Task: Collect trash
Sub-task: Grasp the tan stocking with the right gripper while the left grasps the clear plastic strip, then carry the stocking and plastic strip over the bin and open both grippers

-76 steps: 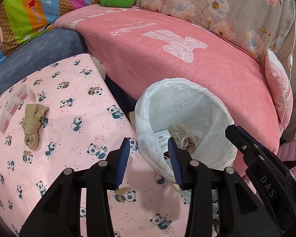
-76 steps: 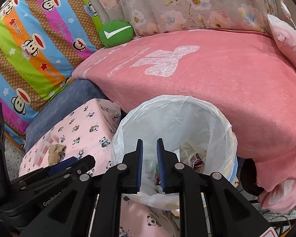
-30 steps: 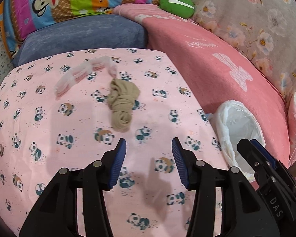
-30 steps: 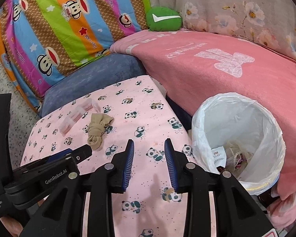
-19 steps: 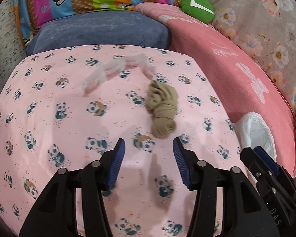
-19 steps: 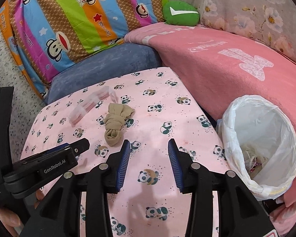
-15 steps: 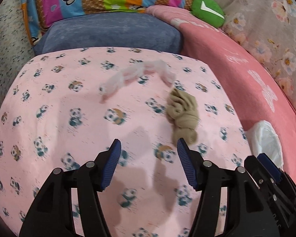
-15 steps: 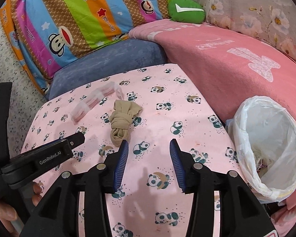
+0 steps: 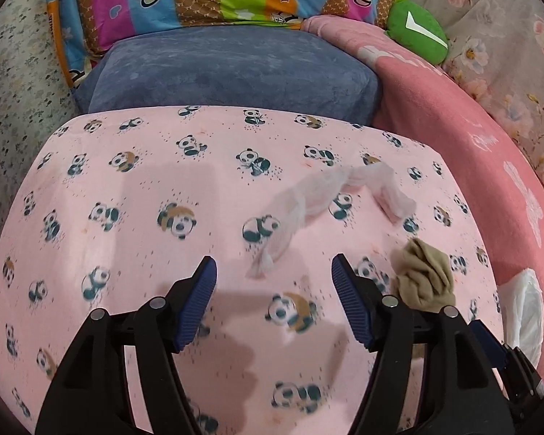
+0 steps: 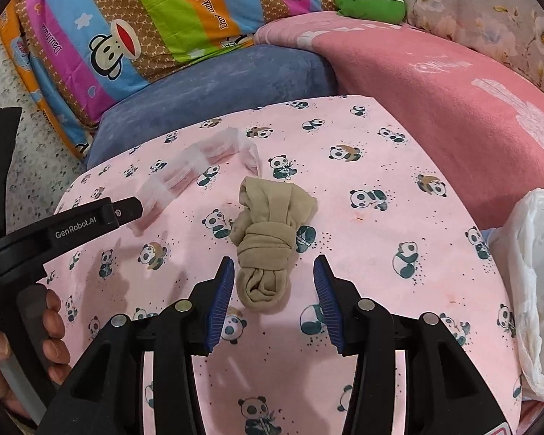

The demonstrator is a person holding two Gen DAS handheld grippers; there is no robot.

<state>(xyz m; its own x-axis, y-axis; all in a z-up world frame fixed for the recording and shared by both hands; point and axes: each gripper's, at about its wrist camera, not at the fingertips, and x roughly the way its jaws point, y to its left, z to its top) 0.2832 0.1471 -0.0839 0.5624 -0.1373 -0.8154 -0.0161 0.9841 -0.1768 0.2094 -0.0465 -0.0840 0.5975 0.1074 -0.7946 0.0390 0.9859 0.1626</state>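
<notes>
Pink panda-print cloth [image 10: 399,253] covers the low surface, on which a knotted beige sock [image 10: 268,239] and a pale crumpled wrapper [image 9: 322,199] are left lying near each other, apart. The right gripper [image 10: 272,290] is held with jaws spread wide around the sock's near end, not yet closed, and the left gripper [image 9: 273,290], equally spread and empty, is aimed at the wrapper's tip, presumably so both can be taken together. Compared with 2.5 seconds ago, when both grippers were poised over the white-lined bin [image 10: 536,290], they have been swung back to the cloth, with the bin left at its right edge.
</notes>
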